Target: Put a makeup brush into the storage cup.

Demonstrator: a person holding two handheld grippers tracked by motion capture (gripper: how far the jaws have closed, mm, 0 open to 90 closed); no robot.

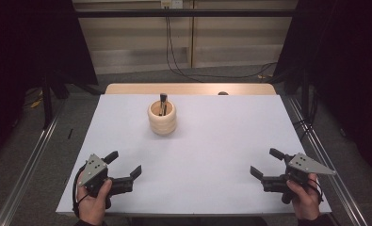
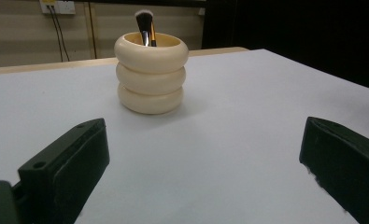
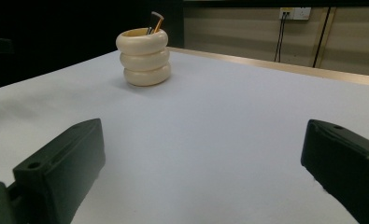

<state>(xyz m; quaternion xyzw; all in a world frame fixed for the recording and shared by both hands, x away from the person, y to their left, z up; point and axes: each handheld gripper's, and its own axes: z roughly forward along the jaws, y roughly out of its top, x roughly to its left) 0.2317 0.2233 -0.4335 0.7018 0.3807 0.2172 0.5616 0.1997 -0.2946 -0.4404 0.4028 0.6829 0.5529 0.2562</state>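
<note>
While far from the ribbed cream holder [image 1: 163, 119] with its brush [image 1: 163, 103], left gripper [image 1: 124, 165] and right gripper [image 1: 264, 163], near corners, jaws wide apart, empty.

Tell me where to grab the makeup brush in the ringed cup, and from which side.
Grip the makeup brush on the bare bit of handle just below its bristle head, coming straight down from above. It stands nearly upright in the cream cup, whose ribbed wall hides the rest, so a side approach would likely hit the rim. Either open gripper could probably do it.
</note>
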